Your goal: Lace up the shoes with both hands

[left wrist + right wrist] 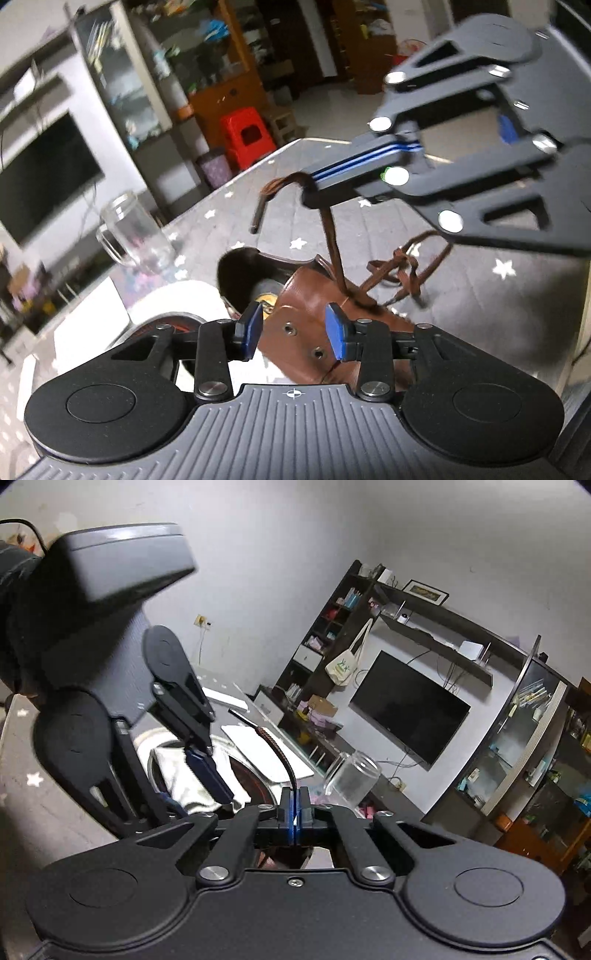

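both tongs at the brown shoe: my left gripper stands wide apart, holding nothing, its blue pads to either side of the shoe's eyelet flap just ahead. my right gripper is pressed together on the brown lace (the dark tip juts past its fingers), drawing the lace up taut from the shoe. beyond my left gripper, a glass jar sits on the star-patterned tablecloth.

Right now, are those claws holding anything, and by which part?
The right claw pinches the brown shoelace near its free tip end. The left claw is open, holding nothing, over the brown shoe.
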The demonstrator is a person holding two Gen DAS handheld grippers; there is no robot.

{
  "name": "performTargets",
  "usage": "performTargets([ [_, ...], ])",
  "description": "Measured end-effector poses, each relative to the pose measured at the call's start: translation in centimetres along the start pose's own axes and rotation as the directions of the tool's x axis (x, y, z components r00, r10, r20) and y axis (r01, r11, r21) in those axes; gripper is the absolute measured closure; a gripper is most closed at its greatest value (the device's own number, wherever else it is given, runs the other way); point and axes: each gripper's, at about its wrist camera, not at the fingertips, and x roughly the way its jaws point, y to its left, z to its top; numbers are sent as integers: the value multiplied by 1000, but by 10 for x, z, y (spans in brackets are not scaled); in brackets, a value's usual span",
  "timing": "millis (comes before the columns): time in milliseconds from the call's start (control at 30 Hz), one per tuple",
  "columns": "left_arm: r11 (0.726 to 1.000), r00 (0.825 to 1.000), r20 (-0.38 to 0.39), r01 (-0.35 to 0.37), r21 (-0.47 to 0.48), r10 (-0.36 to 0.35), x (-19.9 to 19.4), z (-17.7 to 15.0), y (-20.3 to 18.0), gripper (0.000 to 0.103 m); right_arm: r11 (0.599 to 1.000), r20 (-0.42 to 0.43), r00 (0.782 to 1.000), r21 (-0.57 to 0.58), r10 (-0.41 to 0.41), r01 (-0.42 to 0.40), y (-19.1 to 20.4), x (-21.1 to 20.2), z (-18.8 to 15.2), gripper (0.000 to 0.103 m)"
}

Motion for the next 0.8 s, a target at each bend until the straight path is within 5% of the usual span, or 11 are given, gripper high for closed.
performTargets([
  [167,998,1000,-17,0,-68,-1,9,1,6,64,1000,-4,1000,-2,-6,5,-3,5,-4,102],
  [400,999,1000,-8,0,-49,0,-5,-15,12,64,999,-23,1000,-35,13,-14,0,10,-8,102],
  [800,997,999,24,-24,-76,26,-17,-48,27,64,952,-112,994,-302,13,-46,45,42,-25,102],
])
